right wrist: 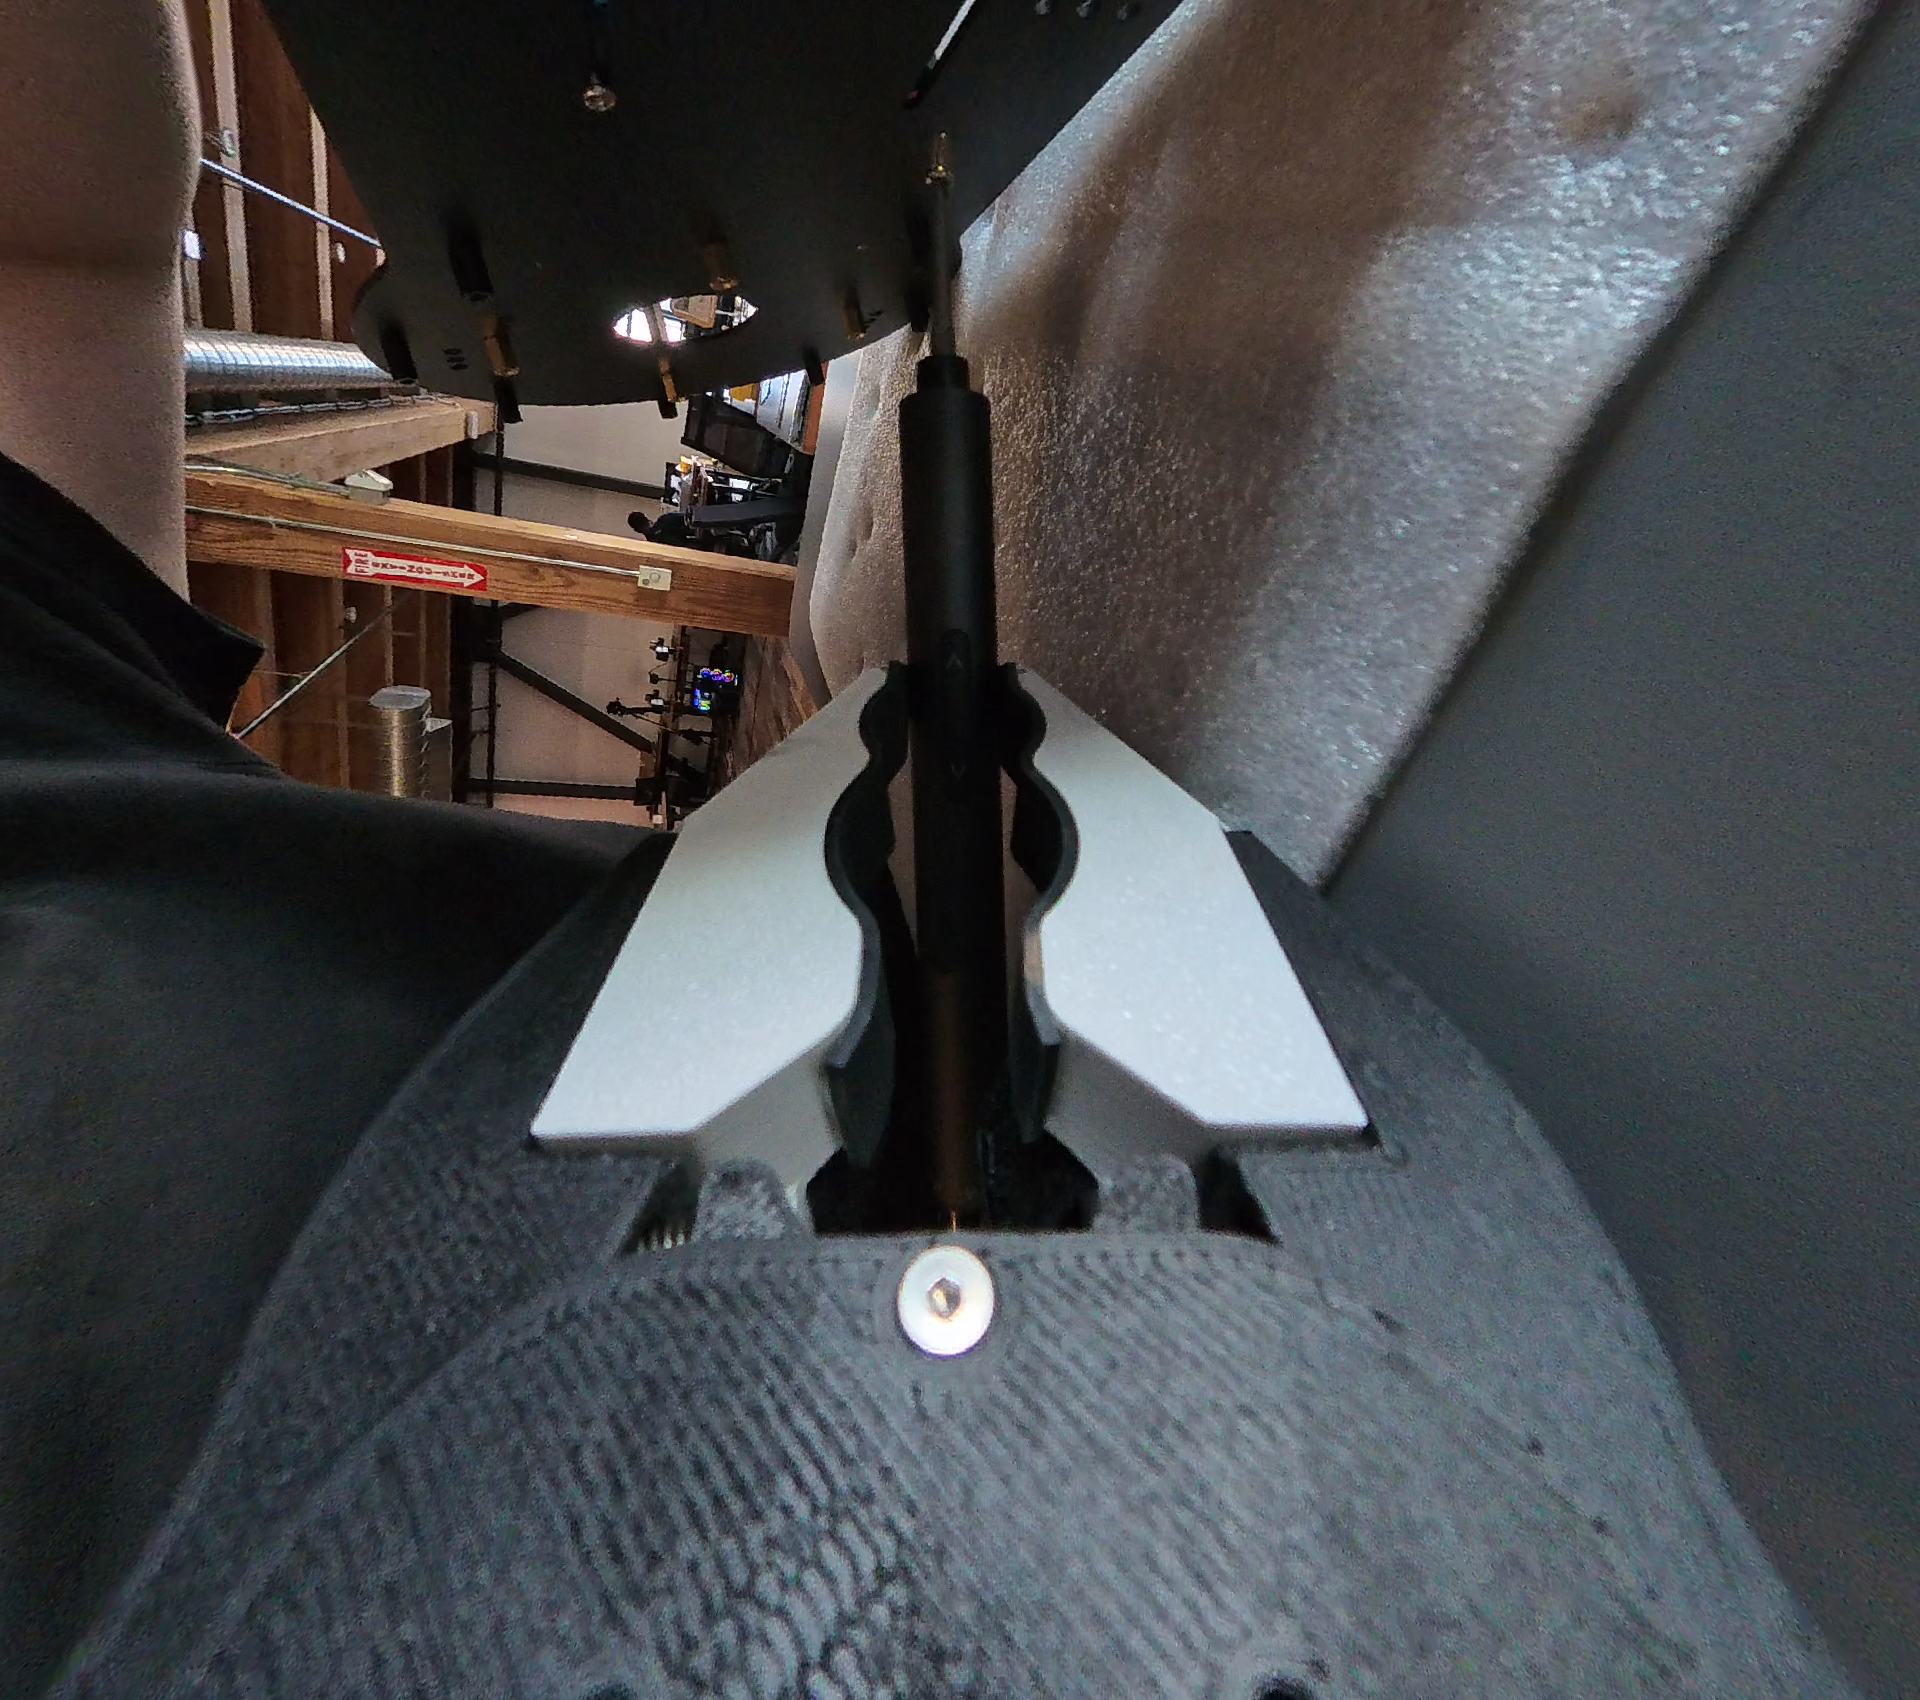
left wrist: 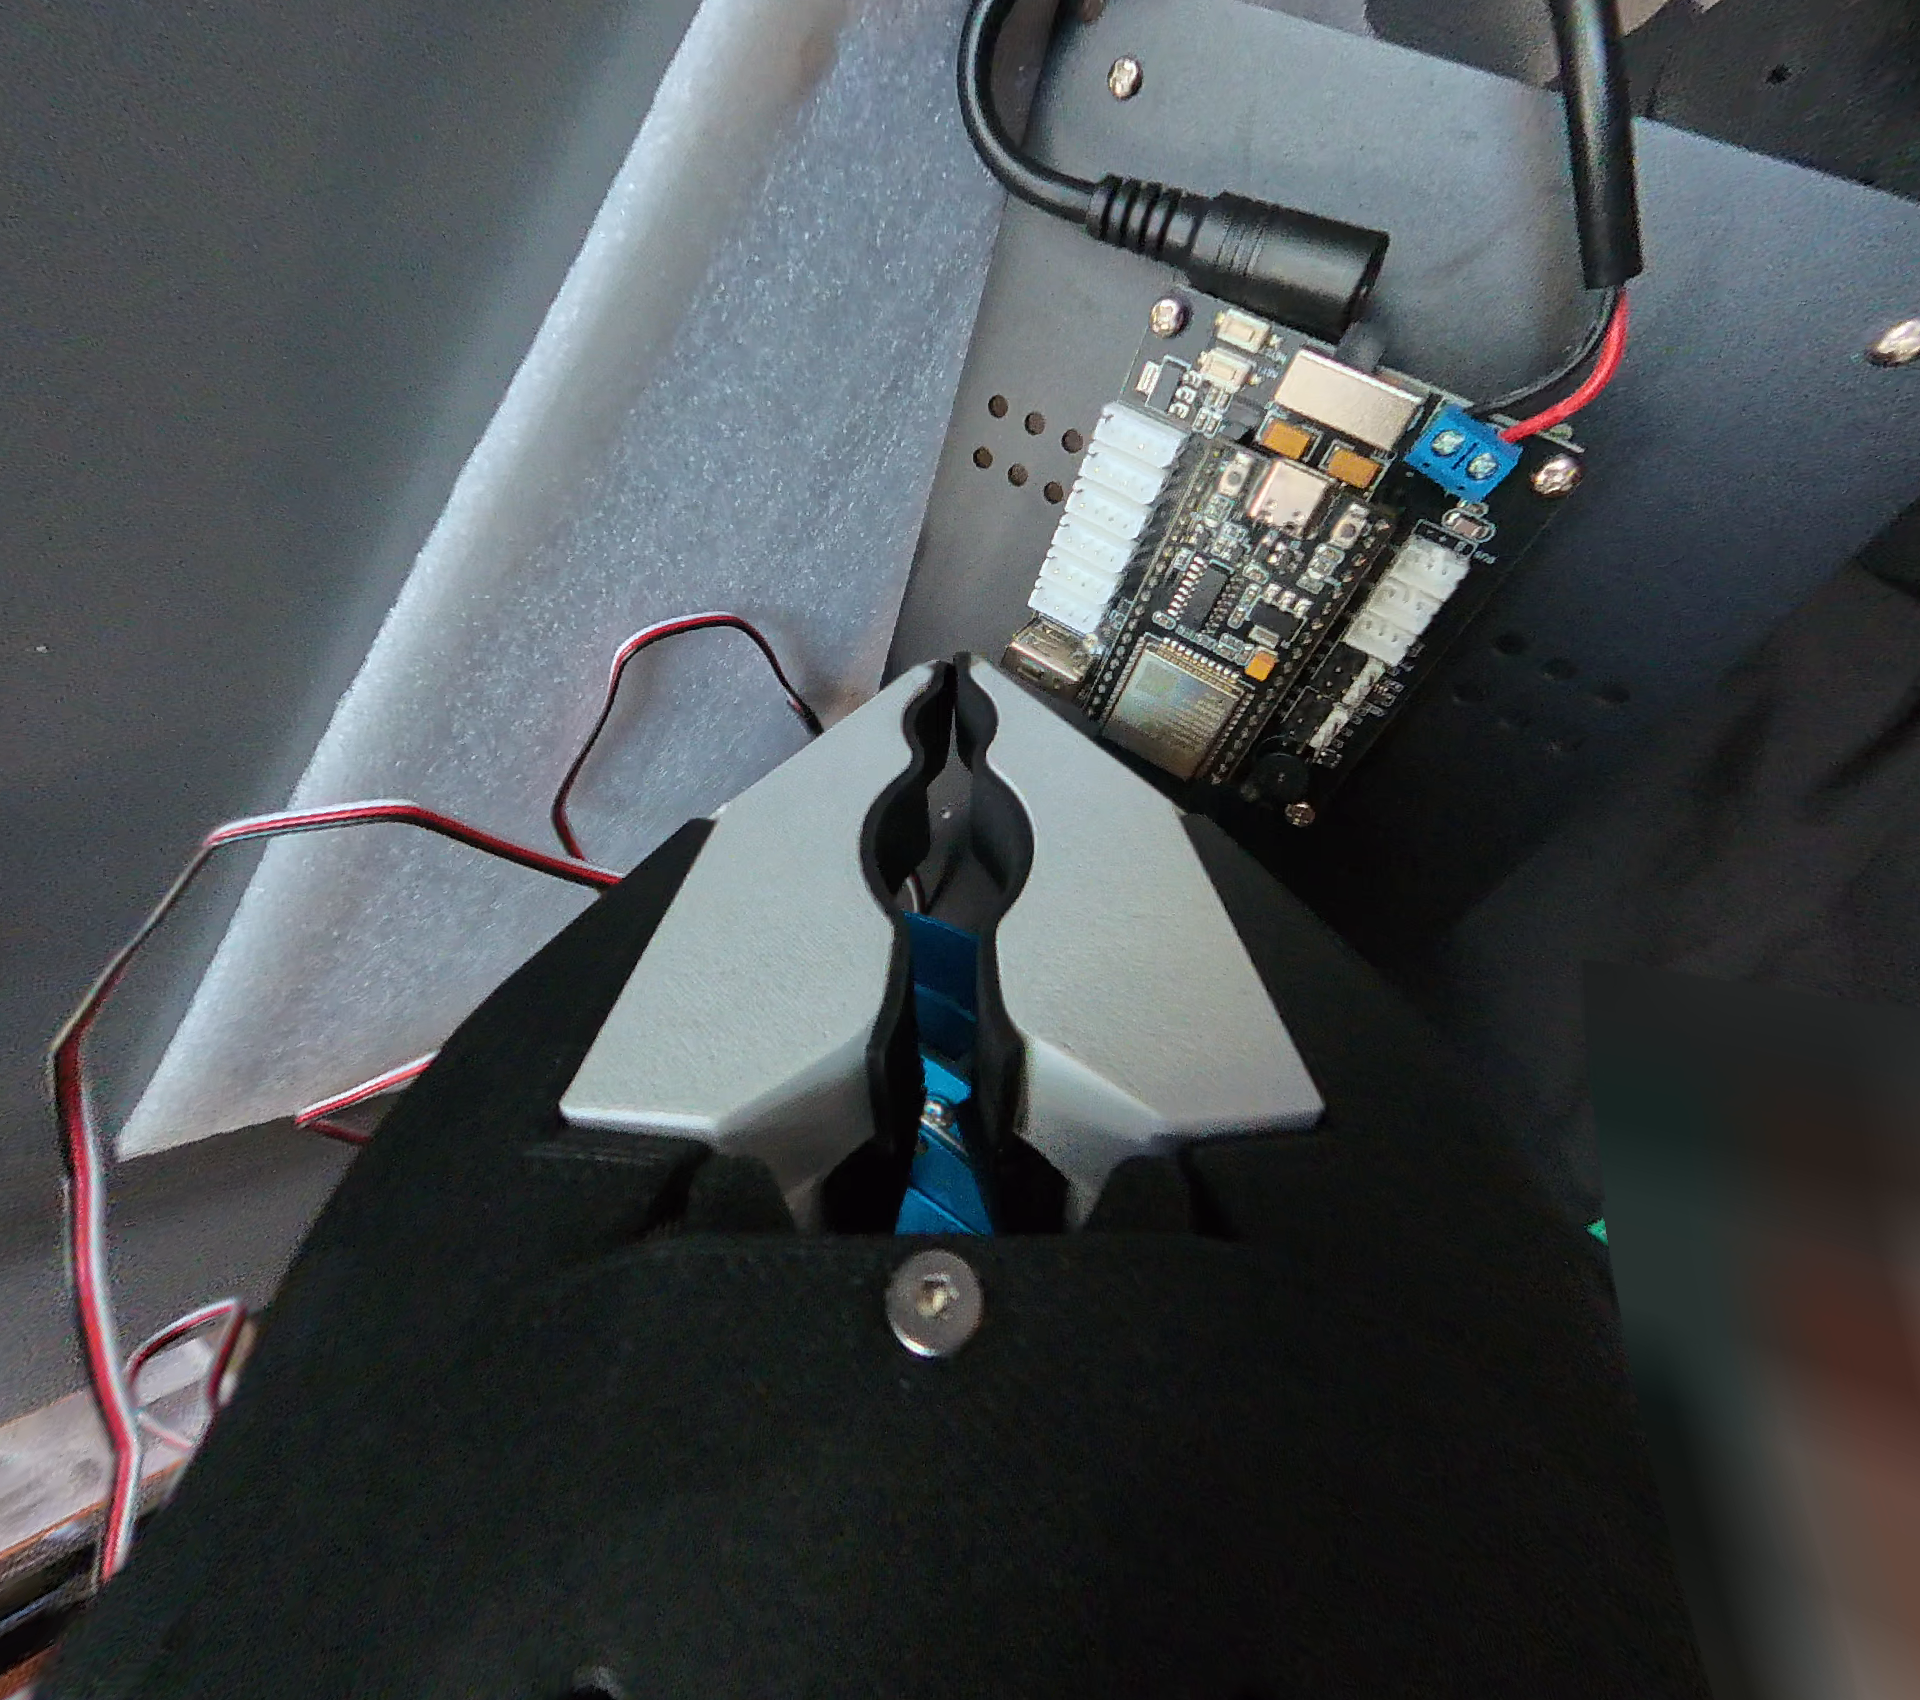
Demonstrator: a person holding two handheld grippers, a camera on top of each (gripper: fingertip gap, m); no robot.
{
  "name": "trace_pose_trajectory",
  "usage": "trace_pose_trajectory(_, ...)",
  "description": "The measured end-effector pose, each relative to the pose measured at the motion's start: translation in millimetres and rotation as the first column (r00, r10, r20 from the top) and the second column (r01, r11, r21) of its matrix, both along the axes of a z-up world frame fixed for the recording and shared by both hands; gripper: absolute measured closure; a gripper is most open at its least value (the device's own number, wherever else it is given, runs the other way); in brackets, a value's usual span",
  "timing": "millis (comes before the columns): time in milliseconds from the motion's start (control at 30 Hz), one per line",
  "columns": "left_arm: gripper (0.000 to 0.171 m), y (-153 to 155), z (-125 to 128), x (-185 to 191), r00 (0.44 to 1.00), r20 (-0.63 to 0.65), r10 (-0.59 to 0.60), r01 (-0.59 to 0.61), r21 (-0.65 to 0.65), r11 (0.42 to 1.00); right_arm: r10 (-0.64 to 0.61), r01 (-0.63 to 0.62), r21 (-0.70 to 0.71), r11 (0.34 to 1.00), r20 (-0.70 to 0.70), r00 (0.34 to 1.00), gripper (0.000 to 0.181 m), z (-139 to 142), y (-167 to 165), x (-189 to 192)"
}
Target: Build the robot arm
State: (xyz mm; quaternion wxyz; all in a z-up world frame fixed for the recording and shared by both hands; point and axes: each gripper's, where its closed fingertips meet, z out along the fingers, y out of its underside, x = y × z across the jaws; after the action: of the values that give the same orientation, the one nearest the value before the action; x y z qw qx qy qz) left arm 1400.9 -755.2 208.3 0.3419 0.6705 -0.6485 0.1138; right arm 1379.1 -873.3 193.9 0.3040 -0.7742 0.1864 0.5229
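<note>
Left tongs (left wrist: 954, 694) pinched nearly closed on blue metal part (left wrist: 938, 985), circuit board (left wrist: 1288, 570) on black plate (left wrist: 1714, 279) just ahead, striped wires (left wrist: 94, 1162) trailing left. Right tongs (right wrist: 954, 715) clamped on black screwdriver (right wrist: 948, 528), tip at brass screw (right wrist: 939, 156) on plate underside (right wrist: 623, 19), grey foam (right wrist: 1351, 300) to right. Judgement: driver best kept square to screw, with light steady pressure, plate held unmoving.
</note>
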Motion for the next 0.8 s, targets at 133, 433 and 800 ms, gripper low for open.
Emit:
trace_pose_trajectory(133,0.171,-2.7,0.5,-1.0,0.999,-0.007,0.045,-0.046,-0.039,0.998,-0.005,0.005,0.001,1.0,-0.007,1.0,0.165,0.3,-0.1,0.5)
trace_pose_trajectory(433,0.171,-4.2,4.9,-0.7,0.992,-0.058,0.112,-0.117,-0.079,0.99,-0.002,0.002,-0.019,1.0,-0.002,1.0,0.165,-0.7,-1.4,-1.4)
trace_pose_trajectory(800,0.171,-3.9,2.9,-0.3,0.967,-0.164,0.197,-0.216,-0.107,0.97,-0.012,0.011,-0.019,1.0,-0.005,1.0,0.165,-0.1,0.3,-4.3)
